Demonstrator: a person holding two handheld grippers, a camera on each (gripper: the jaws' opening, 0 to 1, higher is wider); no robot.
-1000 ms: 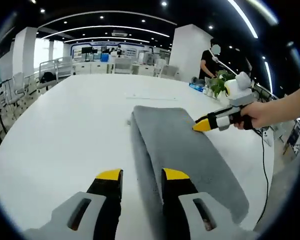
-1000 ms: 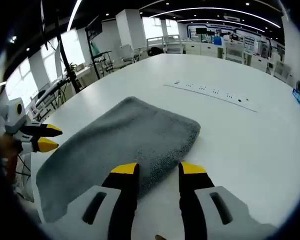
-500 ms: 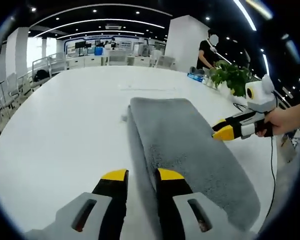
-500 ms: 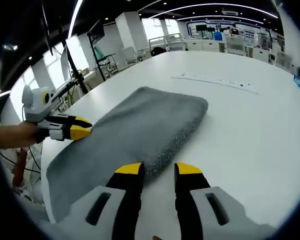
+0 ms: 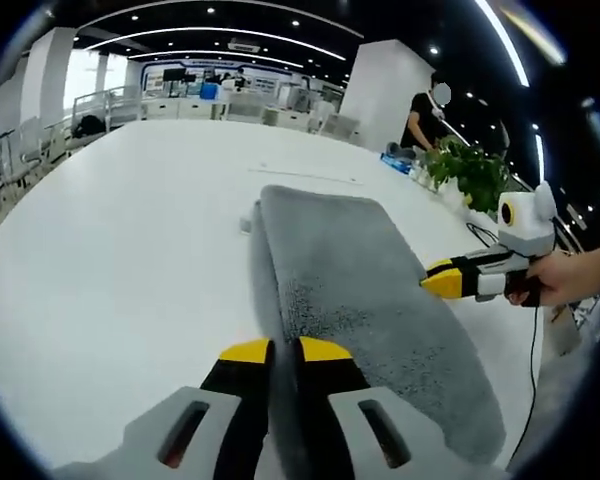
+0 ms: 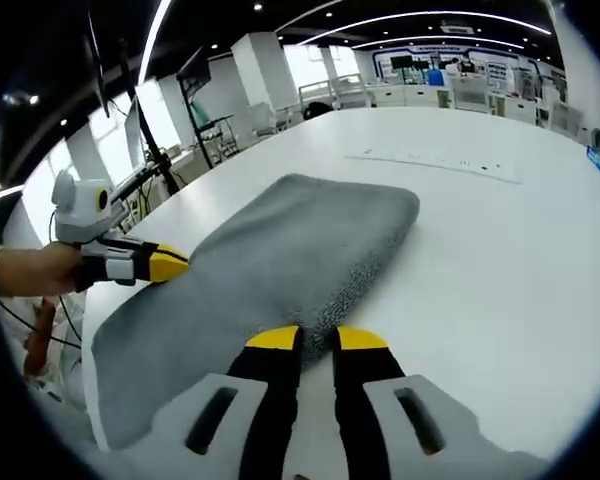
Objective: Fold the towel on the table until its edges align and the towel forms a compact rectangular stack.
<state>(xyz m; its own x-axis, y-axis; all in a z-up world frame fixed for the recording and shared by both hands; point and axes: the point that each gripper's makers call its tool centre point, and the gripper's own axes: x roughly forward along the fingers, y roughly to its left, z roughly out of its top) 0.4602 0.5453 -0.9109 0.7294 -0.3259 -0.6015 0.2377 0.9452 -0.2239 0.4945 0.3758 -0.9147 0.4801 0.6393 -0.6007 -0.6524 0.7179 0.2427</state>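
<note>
Both grippers pinch the grey towel [image 5: 360,290] on the white table [image 5: 110,240]. Left gripper [image 5: 274,349] clamps one long edge; right gripper [image 6: 305,338] clamps the opposite edge

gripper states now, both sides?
Left gripper: shut on the grey folded towel's long edge.
Right gripper: shut on the towel's opposite edge.

In the left gripper view we see our left tongs [image 5: 275,350] rising from the bottom, their yellow-tipped jaws drawn nearly together on the near long edge of the grey towel [image 5: 365,300]. The towel lies folded as a long strip on the white bench [image 5: 110,250], running away from us. From the right, the right tongs [image 5: 442,280], held in a hand [image 5: 565,280], meet the towel's far long edge with yellow tips together. A potted plant [image 5: 470,170] stands beyond them.
</note>
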